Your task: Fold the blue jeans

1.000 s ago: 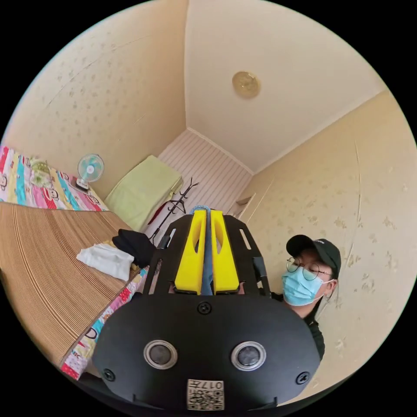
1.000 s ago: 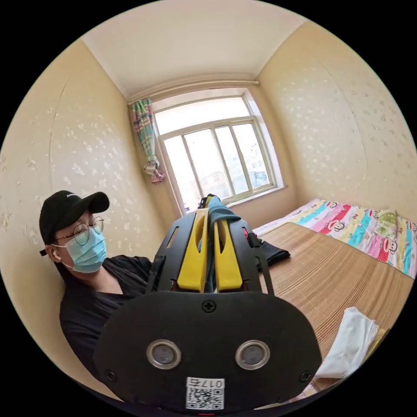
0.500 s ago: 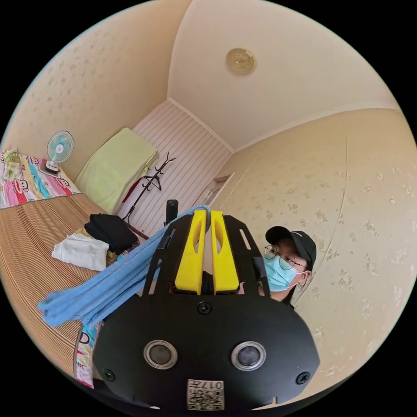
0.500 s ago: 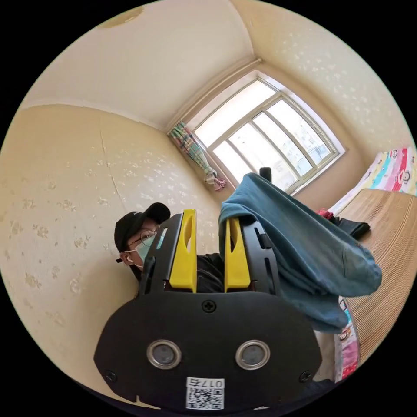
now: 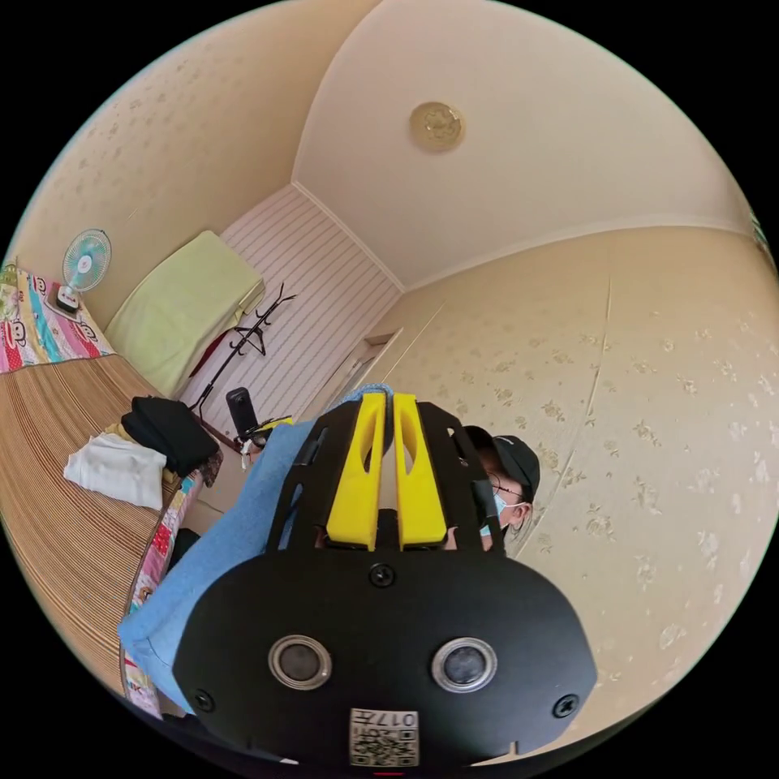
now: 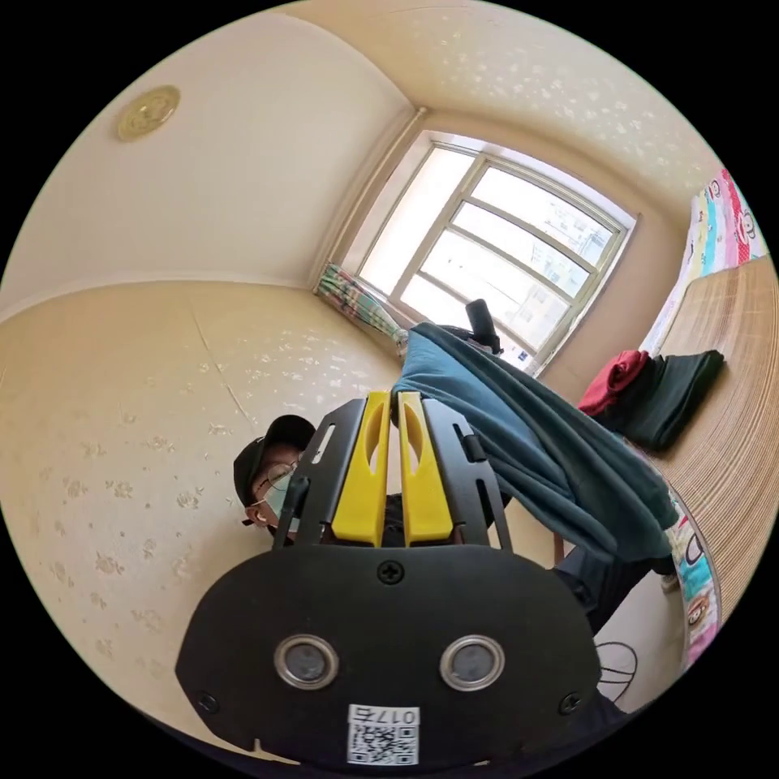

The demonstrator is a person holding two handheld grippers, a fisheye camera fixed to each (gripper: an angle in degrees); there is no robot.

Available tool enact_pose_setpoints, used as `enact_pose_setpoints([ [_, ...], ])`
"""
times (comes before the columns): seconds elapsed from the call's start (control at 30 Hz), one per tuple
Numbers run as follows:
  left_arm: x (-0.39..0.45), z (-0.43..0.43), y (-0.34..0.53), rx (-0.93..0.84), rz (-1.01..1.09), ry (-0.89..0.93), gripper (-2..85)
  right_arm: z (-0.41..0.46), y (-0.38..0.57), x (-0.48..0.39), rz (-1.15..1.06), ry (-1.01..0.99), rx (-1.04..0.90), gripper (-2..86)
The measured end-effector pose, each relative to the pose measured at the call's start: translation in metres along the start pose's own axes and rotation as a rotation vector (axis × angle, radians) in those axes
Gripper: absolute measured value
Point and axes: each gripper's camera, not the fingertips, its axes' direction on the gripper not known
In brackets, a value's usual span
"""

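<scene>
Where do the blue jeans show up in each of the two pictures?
Left gripper view: the blue jeans hang from the gripper's tip toward the lower left.
Right gripper view: the blue jeans drape from the gripper's tip toward the right.
Shared landmark: the round ceiling fitting.

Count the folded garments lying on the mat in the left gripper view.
2: a white one near the mat's edge, and a black one beside it, touching. More may lie out of frame.
</scene>
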Motion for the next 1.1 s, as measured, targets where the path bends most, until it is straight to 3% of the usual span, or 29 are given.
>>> enact_pose_setpoints([
  [0.17, 0.037, 0.008, -0.012, -0.022, 0.034, 0.057, -0.6, 0.052, -0.001, -0.110, -0.245, 0.149, 0.008, 1.6],
  [0.3, 0.023, -0.002, -0.041, -0.011, -0.005, -0.079, -0.6, 0.045, -0.022, -0.142, -0.258, 0.434, 0.067, 1.5],
  [0.5, -0.124, -0.090, -0.078, 0.148, -0.258, -0.184, -0.6, -0.032, -0.106, -0.052, -0.062, 0.815, 0.096, 1.2],
  [0.57, -0.168, -0.119, -0.097, 0.180, -0.283, -0.236, -0.6, -0.064, -0.139, -0.005, -0.027, 1.001, 0.107, 1.2],
  [0.7, -0.239, -0.171, -0.132, 0.194, -0.296, -0.434, -0.5, -0.099, -0.154, 0.047, -0.055, 1.045, 0.187, 1.2],
  [0.77, -0.256, -0.182, -0.137, 0.125, -0.256, -0.548, -0.5, -0.105, -0.137, 0.080, -0.111, 1.200, 0.153, 1.2],
  [0.9, -0.309, -0.202, -0.083, -0.013, -0.329, -0.778, -0.2, -0.133, -0.071, 0.154, -0.037, 1.210, 0.090, 1.4],
  [0.97, -0.331, -0.218, -0.035, -0.010, -0.395, -0.804, 0.0, -0.163, 0.002, 0.197, 0.050, 1.043, 0.104, 1.5],
  [1.1, -0.347, -0.243, 0.103, 0.063, -0.475, -0.639, 1.0, -0.203, 0.131, 0.231, 0.148, 0.835, 0.170, 1.9],
])
